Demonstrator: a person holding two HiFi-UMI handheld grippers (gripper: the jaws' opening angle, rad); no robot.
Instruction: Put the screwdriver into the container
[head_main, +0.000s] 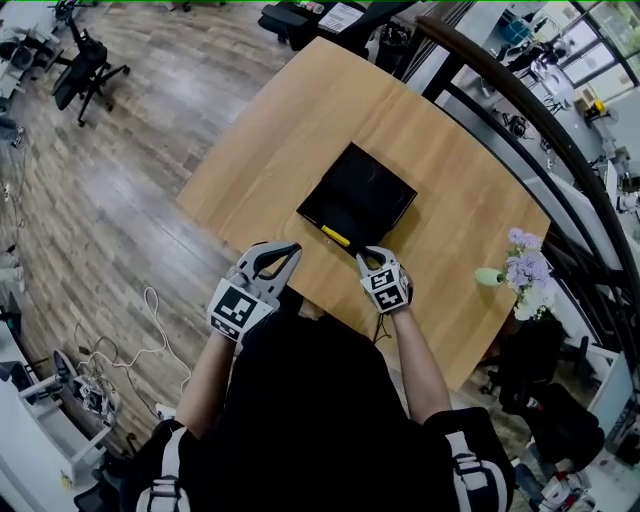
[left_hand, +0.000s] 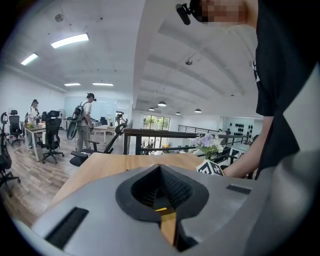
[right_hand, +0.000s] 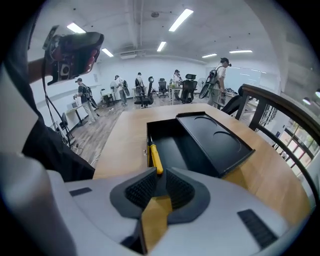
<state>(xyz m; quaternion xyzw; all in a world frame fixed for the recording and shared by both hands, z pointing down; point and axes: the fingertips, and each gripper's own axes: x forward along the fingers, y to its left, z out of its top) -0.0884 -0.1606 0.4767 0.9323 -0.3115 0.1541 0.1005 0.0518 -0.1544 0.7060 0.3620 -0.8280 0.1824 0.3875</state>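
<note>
A yellow-handled screwdriver (head_main: 335, 236) lies along the near left wall inside the open black container (head_main: 365, 190) on the wooden table (head_main: 300, 120). In the right gripper view the screwdriver (right_hand: 155, 157) points away from me, and the end of its handle sits between the jaw tips. My right gripper (head_main: 368, 256) (right_hand: 161, 171) is at the container's (right_hand: 175, 150) near edge, closed to about the handle's width on that end. My left gripper (head_main: 293, 252) (left_hand: 160, 167) hovers to the left over the table edge, shut and empty.
The container's black lid (right_hand: 212, 135) leans on its right side. A vase of pale purple flowers (head_main: 525, 270) stands at the table's right end. A dark railing (head_main: 520, 100) runs behind the table. Office chairs and several people are farther off.
</note>
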